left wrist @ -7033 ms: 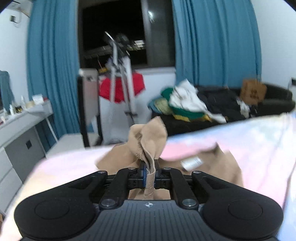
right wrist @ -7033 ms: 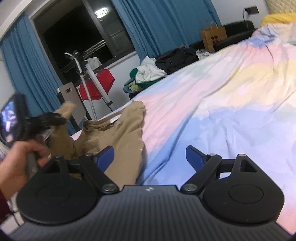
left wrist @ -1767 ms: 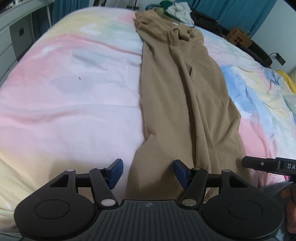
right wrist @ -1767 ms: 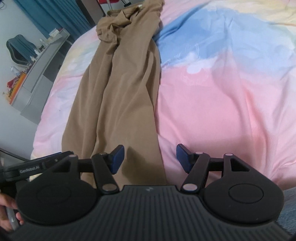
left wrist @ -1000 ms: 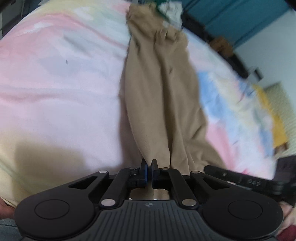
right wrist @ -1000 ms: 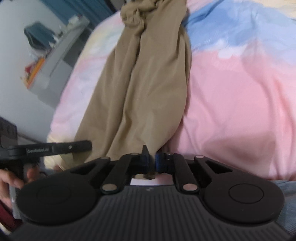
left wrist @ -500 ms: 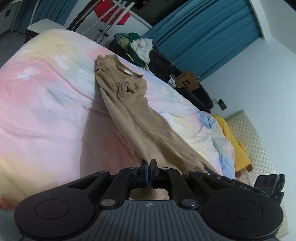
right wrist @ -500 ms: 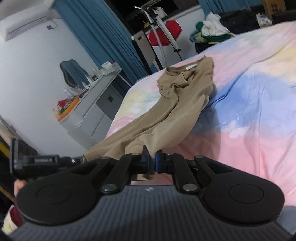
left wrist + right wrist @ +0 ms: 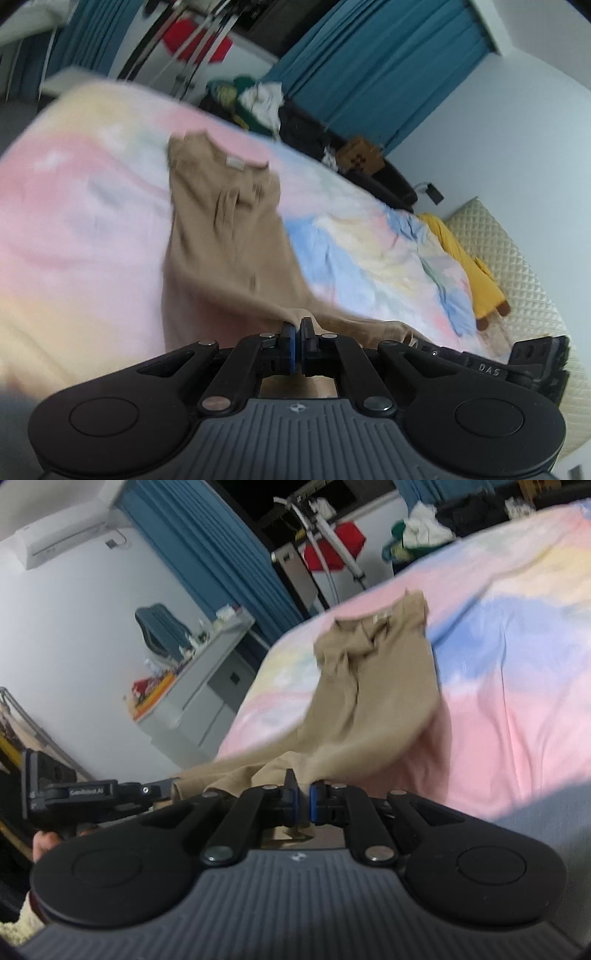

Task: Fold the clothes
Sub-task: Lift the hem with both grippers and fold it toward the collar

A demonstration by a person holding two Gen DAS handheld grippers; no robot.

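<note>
A long tan garment of thin knit fabric (image 9: 229,236) is stretched over the pastel tie-dye bedsheet (image 9: 74,206), its far end with a small white neck label lying flat ahead of both claws and its near end lifted off the bed. The near hem is clamped in the left gripper (image 9: 296,328), whose blue-padded jaws are pressed together on a thin pinch of the cloth. The other near corner is held in the right gripper (image 9: 302,798), whose jaws are almost closed, with a thicker bunch of fabric seen between the pads.

In the left wrist view the right gripper is seen just to the right of the claw, with the white letters "DAS" read on its black arm; beyond it a yellow garment (image 9: 461,258) and a cream quilted headboard (image 9: 517,258) are shown. A brown paper bag (image 9: 364,158) and a pile of mixed clothes (image 9: 258,99) are seen far ahead, under teal curtains (image 9: 369,74).

In the right wrist view the left gripper (image 9: 173,788) is seen to the left of the claw, held by a hand (image 9: 44,843), and the writing on its arm is read as "GenRobot.AI". Only here are a grey desk with drawers (image 9: 207,686), a blue-grey chair (image 9: 162,627) and a white wall air conditioner (image 9: 66,535) shown. A red item on a metal stand (image 9: 332,550) is seen far ahead in both views. Much of both views is blurred.
</note>
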